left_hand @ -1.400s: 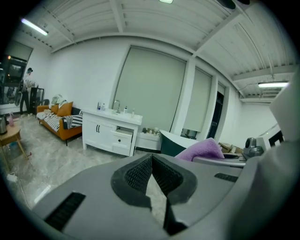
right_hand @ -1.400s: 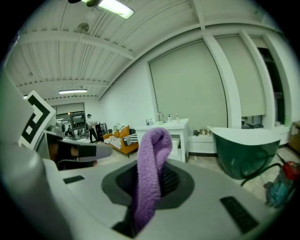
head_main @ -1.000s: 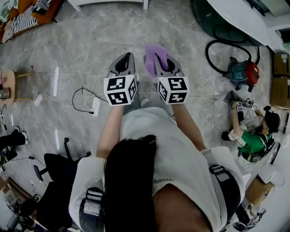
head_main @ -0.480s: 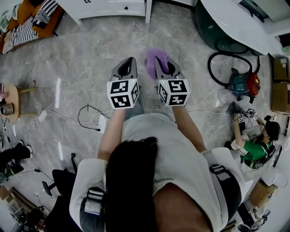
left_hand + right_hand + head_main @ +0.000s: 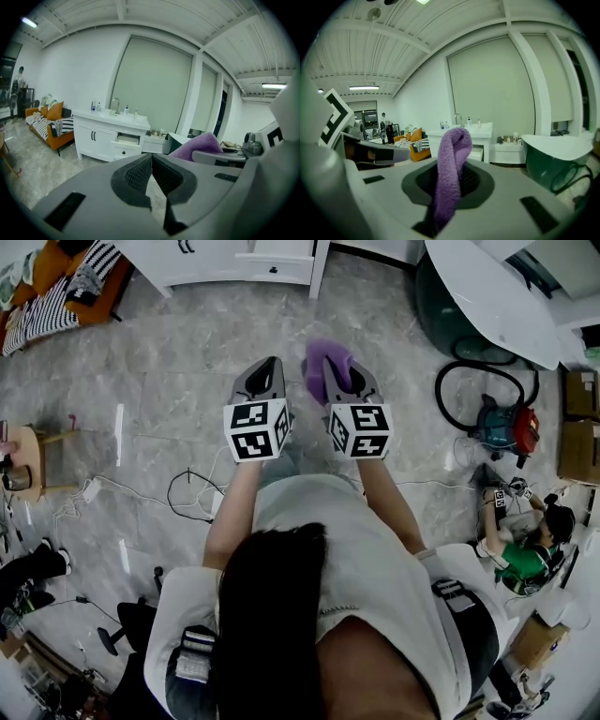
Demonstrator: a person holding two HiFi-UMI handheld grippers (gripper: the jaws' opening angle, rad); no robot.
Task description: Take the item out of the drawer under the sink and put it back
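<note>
Purple cloth (image 5: 314,367), top centre in the head view, is clamped in the right claw (image 5: 337,376), likely bound for the vanity (image 5: 234,259). Left gripper view: left claw (image 5: 152,157) closed, empty; drawer (image 5: 127,138) stands open, centre-left. Right gripper view: cloth droops from that pinch.

No word, number or brand name can be read anywhere. The cubes (image 5: 254,428) on the left claw (image 5: 270,367) and the right claw (image 5: 338,367) bear only black-and-white square patterns. Labels on the bottles (image 5: 126,110) on the sink counter (image 5: 112,118) are too small to read.
</note>
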